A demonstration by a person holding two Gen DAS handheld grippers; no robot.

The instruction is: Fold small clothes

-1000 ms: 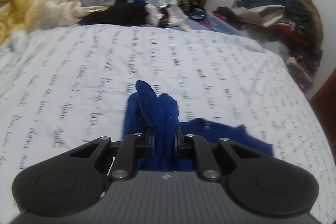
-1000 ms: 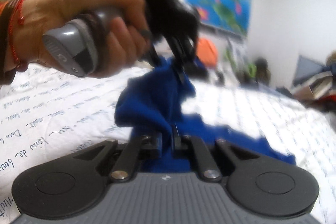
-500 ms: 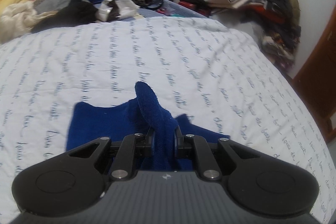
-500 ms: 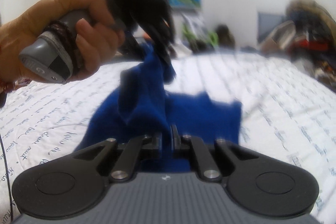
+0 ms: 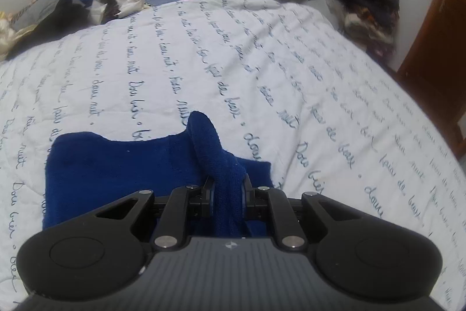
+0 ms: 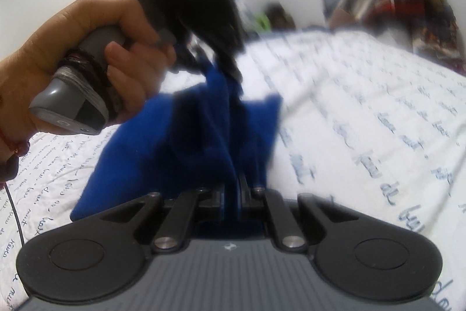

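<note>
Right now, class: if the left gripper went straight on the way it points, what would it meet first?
The left gripper, already shut on a bunched fold of the blue cloth, points down at the bed. It would likely press the spread part of that cloth first, then the lettered white bedspread. Depth is uncertain.

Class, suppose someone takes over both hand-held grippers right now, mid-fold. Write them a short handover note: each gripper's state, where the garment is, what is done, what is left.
Left hand-held gripper: shut on a bunched fold of the dark blue knitted garment.
Right hand-held gripper: shut on another part of the same garment, near the left one.
Garment: partly spread on the white quilted bedspread with blue handwriting print; the gripped parts are lifted off it.
Done: both grips taken, cloth raised.
Left: lay the held parts over the flat part, release, and probably smooth the fold.
</note>
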